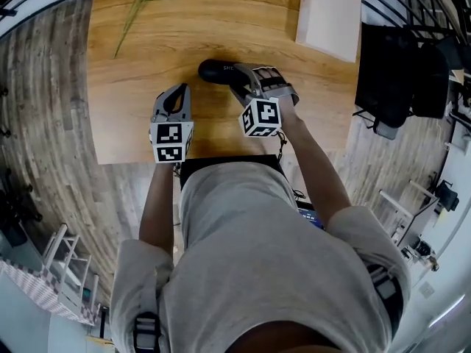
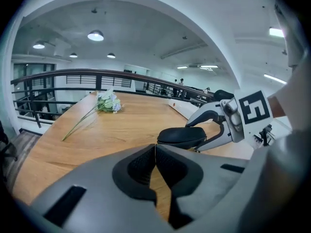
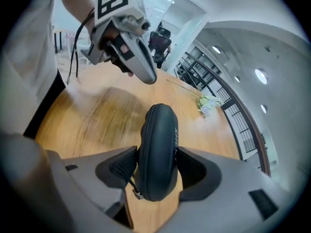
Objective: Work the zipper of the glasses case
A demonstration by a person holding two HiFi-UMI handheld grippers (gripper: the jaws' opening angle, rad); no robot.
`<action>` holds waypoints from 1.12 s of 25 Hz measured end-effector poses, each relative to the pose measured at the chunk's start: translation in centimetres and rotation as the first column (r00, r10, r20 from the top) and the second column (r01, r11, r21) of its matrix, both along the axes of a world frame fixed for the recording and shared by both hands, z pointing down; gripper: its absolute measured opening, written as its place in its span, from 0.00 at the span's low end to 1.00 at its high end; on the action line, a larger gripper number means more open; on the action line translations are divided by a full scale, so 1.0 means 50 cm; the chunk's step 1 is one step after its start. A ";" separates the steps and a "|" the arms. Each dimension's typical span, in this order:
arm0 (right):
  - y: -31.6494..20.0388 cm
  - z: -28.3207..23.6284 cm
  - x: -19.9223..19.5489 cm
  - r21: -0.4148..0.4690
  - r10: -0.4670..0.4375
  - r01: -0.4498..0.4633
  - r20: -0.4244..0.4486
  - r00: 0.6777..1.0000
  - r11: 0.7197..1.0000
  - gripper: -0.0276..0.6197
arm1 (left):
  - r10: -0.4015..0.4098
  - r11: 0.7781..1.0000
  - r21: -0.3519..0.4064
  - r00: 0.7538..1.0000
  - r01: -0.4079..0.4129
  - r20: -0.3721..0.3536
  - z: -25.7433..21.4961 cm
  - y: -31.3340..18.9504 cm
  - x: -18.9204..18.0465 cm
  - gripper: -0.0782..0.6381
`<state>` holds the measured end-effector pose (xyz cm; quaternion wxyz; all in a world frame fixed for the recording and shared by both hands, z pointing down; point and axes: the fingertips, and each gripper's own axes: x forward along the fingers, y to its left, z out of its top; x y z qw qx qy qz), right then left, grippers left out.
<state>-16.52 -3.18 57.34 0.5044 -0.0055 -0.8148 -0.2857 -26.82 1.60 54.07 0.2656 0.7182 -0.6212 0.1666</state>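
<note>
- While the right tongs (image 3: 156, 161) clamp the glasses case (image 3: 158, 144) on the worktop (image 1: 147, 65), the left tongs (image 2: 155, 157) hang shut and empty just beside it.
- Step looks like steadying the case for zipper work; next, the left tongs likely need to pinch the zipper pull (image 3: 137, 194) at the near end.
- Case looks closed; contents not visible.
</note>
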 end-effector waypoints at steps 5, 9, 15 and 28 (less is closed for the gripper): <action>0.022 -0.028 0.027 -0.257 0.028 -0.018 0.038 0.999 0.966 0.47 | 0.247 0.966 0.045 0.962 -0.253 0.115 -0.056 -0.028 0.048 0.14; 0.043 -0.043 0.062 -0.420 0.026 -0.005 0.043 0.999 0.907 0.47 | 0.549 0.823 -0.009 0.791 -0.568 0.268 -0.066 -0.024 0.136 0.19; 0.072 -0.051 0.115 -0.507 -0.001 0.017 0.033 0.999 0.862 0.47 | 0.797 0.560 -0.162 0.474 -0.813 0.375 -0.035 -0.010 0.256 0.56; 0.093 -0.022 0.136 -0.588 0.003 0.018 0.036 0.999 0.809 0.47 | 0.892 0.338 -0.290 0.206 -0.895 0.403 0.080 -0.003 0.369 0.56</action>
